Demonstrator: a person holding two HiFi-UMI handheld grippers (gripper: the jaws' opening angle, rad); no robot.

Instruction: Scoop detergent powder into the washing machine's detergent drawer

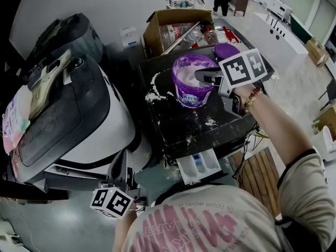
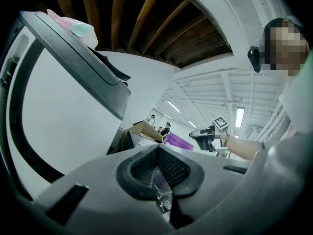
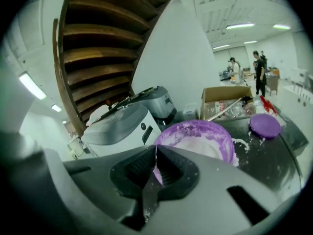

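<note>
The detergent tub (image 1: 192,85) stands open and full of white powder on the machine's black top (image 1: 173,125), its purple lid (image 1: 226,50) just beside it. Our right gripper (image 1: 202,76) hangs over the tub's rim, jaws pressed together. We cannot tell whether a scoop is in them. The detergent drawer (image 1: 198,165) is pulled out below, and we see no powder in it. Our left gripper (image 2: 157,153) is closed and idle, so we judge scooping and pouring remain.
</note>
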